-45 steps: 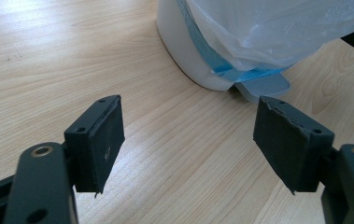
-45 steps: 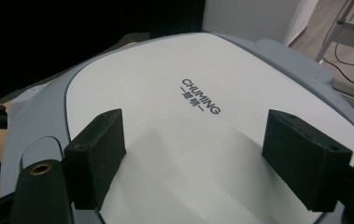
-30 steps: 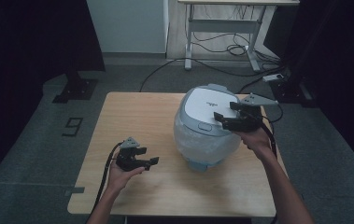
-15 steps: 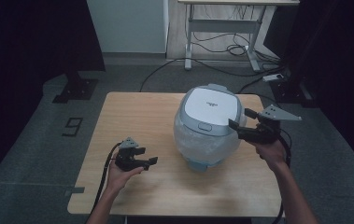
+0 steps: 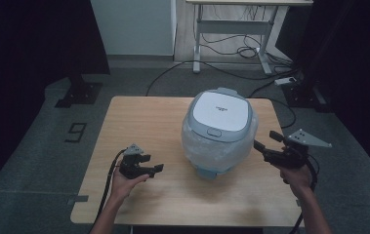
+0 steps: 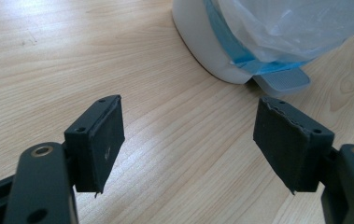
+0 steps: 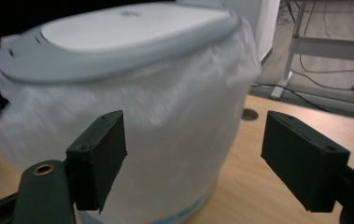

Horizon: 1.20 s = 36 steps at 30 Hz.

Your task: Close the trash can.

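Black grippers — (cabled) — bare forearms

The high view is looking forward and down on the wooden table from above. Each gripper view is riding low and close — both sharing the wrapped rice cooker with it.

a lab or studio — black curtains, floor cables, marker nine.

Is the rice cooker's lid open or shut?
Shut. The rice cooker has its lid lying flat on top, with no gap showing.
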Motion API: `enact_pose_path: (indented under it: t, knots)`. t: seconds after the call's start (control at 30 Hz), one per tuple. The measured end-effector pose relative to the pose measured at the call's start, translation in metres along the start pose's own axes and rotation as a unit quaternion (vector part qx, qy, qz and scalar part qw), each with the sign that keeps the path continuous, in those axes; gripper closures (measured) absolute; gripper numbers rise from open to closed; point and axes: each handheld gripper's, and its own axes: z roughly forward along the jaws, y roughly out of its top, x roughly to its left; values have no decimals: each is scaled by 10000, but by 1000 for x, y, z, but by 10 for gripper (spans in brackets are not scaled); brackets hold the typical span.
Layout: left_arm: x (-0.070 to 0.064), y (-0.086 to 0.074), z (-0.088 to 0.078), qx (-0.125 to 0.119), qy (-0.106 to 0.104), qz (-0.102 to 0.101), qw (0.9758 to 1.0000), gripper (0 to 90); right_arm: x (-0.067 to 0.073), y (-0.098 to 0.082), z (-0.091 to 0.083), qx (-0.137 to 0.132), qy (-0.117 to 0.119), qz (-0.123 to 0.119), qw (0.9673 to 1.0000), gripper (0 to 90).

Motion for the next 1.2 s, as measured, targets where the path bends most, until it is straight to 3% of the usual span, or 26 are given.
enact_pose_path:
  t: [0.4, 0.7, 0.83, 1.2]
  knots:
    - [4, -3, 0, 34, 19, -53, 10000, 246, -12, -62, -1, 269, -241, 313, 9989, 210]
    - [6, -5, 3, 78, 31, -80, 9999, 246, -24, -109, 9, 766, -370, 514, 9950, 209]
    - [5, -5, 3, 85, 30, -69, 9999, 246, -25, -117, 14, 955, -350, 495, 9936, 209]
    - [7, -6, 4, 96, 47, -98, 9999, 247, -28, -124, 17, 1017, -356, 551, 9927, 209]
